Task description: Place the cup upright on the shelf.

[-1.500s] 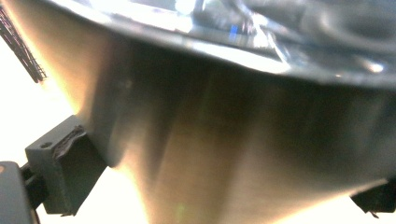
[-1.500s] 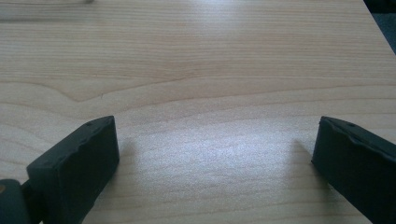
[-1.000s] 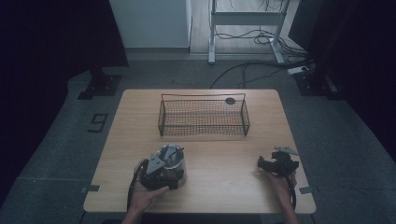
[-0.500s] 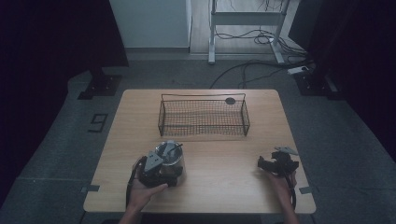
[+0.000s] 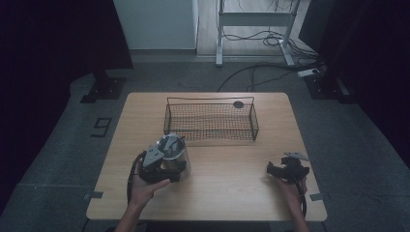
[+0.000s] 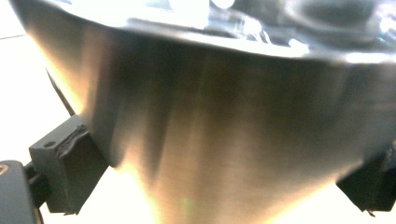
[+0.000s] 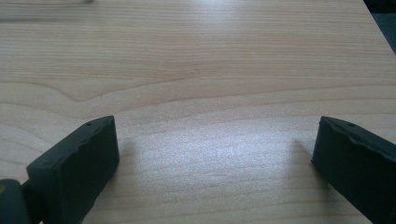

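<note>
Near the front left of the wooden table (image 5: 227,193), a shiny steel cup (image 5: 172,151) is clamped between the jaws of the left gripper (image 5: 162,166), its brushed wall seen pressed against both black pads in the left gripper view, just in front of the wire basket (image 5: 211,121). At the front right, the right gripper (image 5: 286,170) is held with its jaws spread wide over bare wood, nothing between them.
</note>
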Demonstrator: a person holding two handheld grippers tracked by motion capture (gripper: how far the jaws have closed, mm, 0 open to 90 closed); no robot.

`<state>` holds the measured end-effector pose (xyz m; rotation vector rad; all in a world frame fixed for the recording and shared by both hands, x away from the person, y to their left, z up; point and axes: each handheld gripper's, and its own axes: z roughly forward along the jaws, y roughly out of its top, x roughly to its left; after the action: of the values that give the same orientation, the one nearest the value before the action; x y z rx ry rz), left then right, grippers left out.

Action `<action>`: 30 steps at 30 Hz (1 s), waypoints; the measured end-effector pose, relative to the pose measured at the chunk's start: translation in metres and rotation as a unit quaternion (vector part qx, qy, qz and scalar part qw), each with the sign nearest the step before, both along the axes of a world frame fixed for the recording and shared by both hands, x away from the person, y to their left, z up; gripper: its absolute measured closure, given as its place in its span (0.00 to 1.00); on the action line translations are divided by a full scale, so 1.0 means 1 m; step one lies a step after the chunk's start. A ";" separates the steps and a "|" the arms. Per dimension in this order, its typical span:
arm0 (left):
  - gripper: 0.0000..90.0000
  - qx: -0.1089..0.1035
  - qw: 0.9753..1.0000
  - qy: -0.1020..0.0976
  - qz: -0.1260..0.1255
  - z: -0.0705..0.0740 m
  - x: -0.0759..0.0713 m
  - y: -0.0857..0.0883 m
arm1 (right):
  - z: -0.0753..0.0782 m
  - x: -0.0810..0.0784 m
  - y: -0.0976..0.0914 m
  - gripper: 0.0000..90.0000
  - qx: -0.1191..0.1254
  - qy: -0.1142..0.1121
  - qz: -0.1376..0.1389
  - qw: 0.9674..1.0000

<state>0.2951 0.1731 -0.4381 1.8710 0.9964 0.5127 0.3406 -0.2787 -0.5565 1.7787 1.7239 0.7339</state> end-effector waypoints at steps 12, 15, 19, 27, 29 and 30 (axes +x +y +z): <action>0.04 0.003 1.000 -0.011 0.009 0.026 0.018 -0.006 | 0.000 0.000 0.000 0.00 0.000 0.000 0.000 1.000; 0.04 0.001 1.000 -0.014 0.011 0.031 0.024 -0.006 | 0.000 0.000 0.000 0.00 0.000 0.000 0.000 1.000; 0.04 0.004 1.000 -0.016 0.017 0.036 0.030 -0.007 | 0.000 0.001 0.000 0.01 0.000 0.000 -0.002 1.000; 0.04 0.004 0.999 -0.019 0.032 0.044 0.040 -0.010 | 0.000 0.001 0.001 0.02 0.001 -0.003 -0.001 1.000; 0.04 0.002 0.999 -0.018 0.034 0.046 0.043 -0.012 | 0.000 0.001 0.001 0.02 0.001 -0.003 0.000 1.000; 0.04 0.003 0.999 -0.019 0.035 0.048 0.044 -0.013 | 0.000 0.001 0.001 0.02 0.001 -0.003 0.000 1.000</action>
<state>0.3395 0.1602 -0.3906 1.8305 1.0392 0.5900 0.3418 -0.2782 -0.5562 1.7757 1.7202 0.7421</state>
